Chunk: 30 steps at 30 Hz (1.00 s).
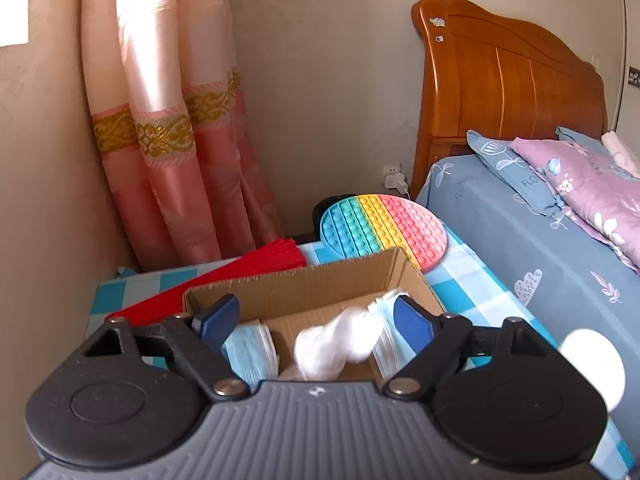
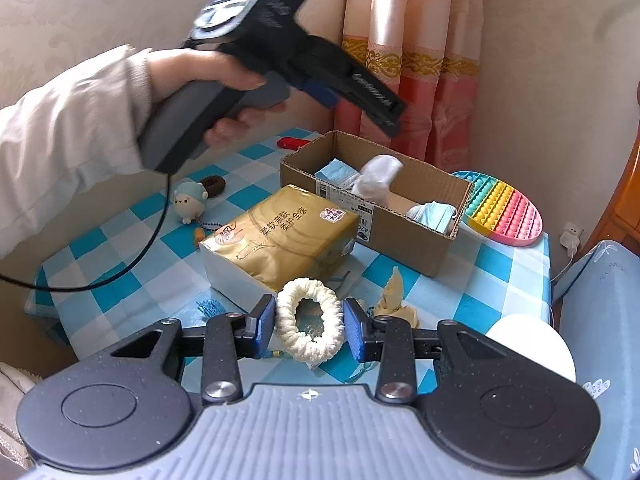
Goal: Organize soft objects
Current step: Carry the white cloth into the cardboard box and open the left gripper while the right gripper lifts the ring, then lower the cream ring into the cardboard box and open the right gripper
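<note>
Right now, nearest the right wrist camera, the right gripper (image 2: 309,326) is pinching a cream scrunchie (image 2: 309,320) — its two blue pads are pressing on the ring's opposite sides, so the jaws are standing only as far apart as the squeezed loop allows. Just beyond it, a yellow cloth scrap (image 2: 394,300) is lying on the checked table (image 2: 500,276), and a gold tissue pack (image 2: 280,236) is sitting between the gripper and the cardboard box (image 2: 400,236). That box is the relation the coming move turns on, by my reading: it is lying ahead and a little to the right of the held scrunchie, its long axis running from near-left to far-right, so the ring has to be carried up over the tissue pack to reach the open top. Further off, the left gripper (image 1: 316,320) is hanging directly above the box with its jaws spread wide and nothing between the pads, while a white sock (image 1: 336,344) is lying inside between two stacks of blue face masks (image 1: 252,348). Beyond the box, a rainbow pop mat (image 2: 504,208) is resting at the table's far corner — and a small plush (image 2: 190,200) is waiting at the far left.
</note>
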Available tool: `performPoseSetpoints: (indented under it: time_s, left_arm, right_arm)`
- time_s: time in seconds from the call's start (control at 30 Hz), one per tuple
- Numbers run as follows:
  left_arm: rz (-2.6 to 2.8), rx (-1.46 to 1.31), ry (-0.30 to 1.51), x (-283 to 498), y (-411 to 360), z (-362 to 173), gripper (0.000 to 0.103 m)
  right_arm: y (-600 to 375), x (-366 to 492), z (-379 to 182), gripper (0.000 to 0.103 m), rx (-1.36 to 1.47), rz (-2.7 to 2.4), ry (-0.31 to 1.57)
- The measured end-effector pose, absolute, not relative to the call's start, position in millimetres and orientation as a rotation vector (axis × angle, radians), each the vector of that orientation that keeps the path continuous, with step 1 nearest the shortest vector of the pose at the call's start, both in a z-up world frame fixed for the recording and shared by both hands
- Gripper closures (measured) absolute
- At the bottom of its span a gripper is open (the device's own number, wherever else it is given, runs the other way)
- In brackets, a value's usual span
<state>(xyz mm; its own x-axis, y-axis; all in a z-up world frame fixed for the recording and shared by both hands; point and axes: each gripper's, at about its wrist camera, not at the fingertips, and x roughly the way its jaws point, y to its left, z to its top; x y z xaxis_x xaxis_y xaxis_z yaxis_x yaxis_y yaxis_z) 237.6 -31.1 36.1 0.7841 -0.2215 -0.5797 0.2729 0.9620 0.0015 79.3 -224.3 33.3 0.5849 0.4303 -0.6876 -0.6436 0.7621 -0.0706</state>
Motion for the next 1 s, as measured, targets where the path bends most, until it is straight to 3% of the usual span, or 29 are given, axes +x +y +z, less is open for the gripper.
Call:
performPoseSetpoints:
  time_s: [0.3, 1.0]
  left_arm:
    - [-0.282, 0.107, 0.621, 158.4, -10.5, 31.0, 0.003]
    - [-0.124, -0.016, 0.673, 74.6, 41.8, -9.9, 0.003]
  right_arm:
    - [-222.4, 90.3, 40.7, 0.061, -0.331, 0.634, 0.680]
    - [-182.2, 234.1, 66.3, 0.061, -0.330, 0.583, 0.654]
